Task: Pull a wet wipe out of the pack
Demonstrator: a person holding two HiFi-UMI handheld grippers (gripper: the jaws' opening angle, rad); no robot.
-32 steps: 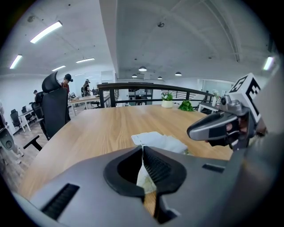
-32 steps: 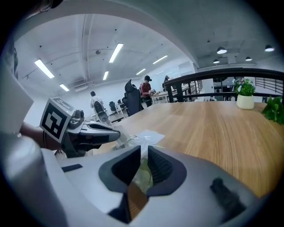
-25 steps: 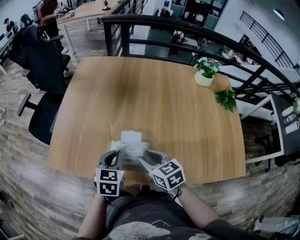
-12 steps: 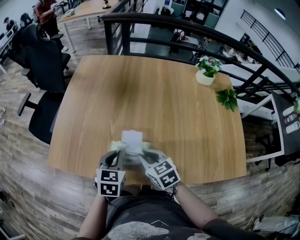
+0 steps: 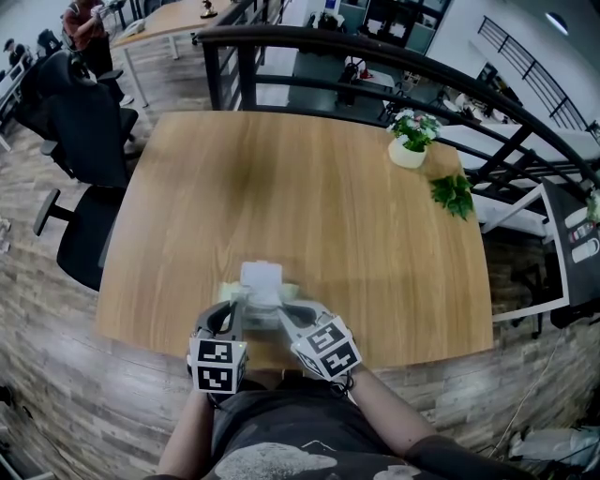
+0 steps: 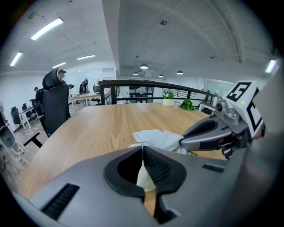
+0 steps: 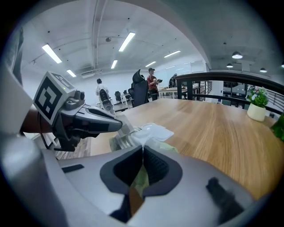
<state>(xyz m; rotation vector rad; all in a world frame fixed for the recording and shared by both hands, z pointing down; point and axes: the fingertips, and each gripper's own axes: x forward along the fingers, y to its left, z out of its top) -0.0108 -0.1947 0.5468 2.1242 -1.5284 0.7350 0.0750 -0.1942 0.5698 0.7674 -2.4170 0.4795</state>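
Your left gripper (image 6: pixel 143 148) has its jaws pressed together on a pale fold of wrapper at the left end of the wet wipe pack (image 7: pixel 168 146). The pack lies flat on the wooden table (image 5: pixel 309 187), close to the near edge and directly in front of you. Its white lid (image 5: pixel 262 277) is flipped open and points away from you, toward the middle of the table. Your right gripper (image 7: pixel 143 150) comes in from the right at a slant. Its jaws are also closed, and their tips pinch a crumpled white wet wipe (image 7: pixel 138 135) that stands up from the pack's opening just below the lid (the green of the pack shows through the hollow behind the pads). The wipe is bunched at the jaw tips and has not come clear of the pack. Both grippers point forward and down, with their tips near each other over the pack and their marker cubes back toward your body. Well away on the far right corner of the table stands a small potted plant (image 5: pixel 411 141) in a white pot, and a loose leafy sprig (image 5: pixel 453 197) lies just beside it. A black office chair (image 5: pixel 84 141) stands off the table's left side, a dark railing (image 5: pixel 375 56) curves behind the far edge, and a person (image 5: pixel 80 23) stands at another desk in the background.
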